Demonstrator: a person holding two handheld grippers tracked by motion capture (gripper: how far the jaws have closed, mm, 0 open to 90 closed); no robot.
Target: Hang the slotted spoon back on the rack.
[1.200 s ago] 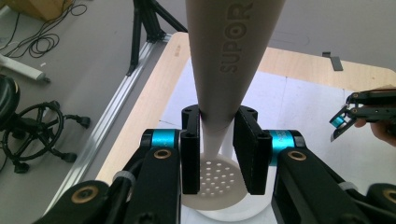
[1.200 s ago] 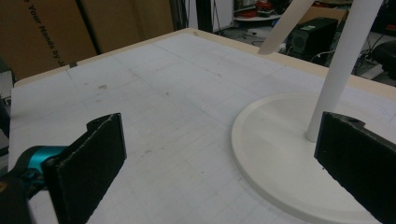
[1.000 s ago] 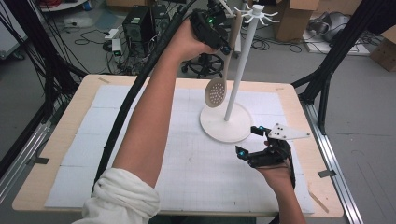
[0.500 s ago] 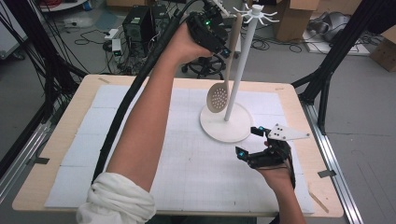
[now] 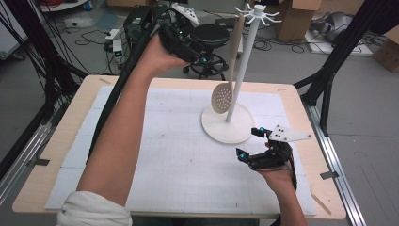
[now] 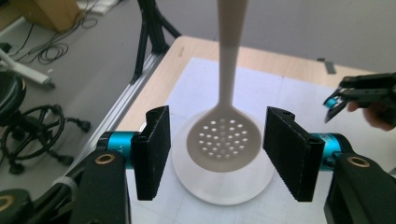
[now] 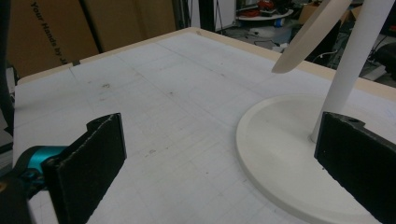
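Spoon [image 5: 225, 89] — a pale slotted one — hangs from the hooks at the top of the white rack [image 5: 250, 61], its perforated bowl dangling just above the rack's round base [image 5: 221, 134] and beside the pole. The left gripper [image 6: 217, 154] is raised on the far side of the rack, jaws spread wide with nothing between them; in its own view the spoon's bowl sits framed in the gap but farther off, not touched. The right gripper [image 5: 256, 143] rests low on the table [image 5: 155, 155] just beside the base on the near side, jaws also wide and empty. Judging by this, the hanging looks done and the step in hand is a clean retreat — the left gripper should draw straight away from the rack without brushing the handle, since the spoon could swing or slip off its hook.
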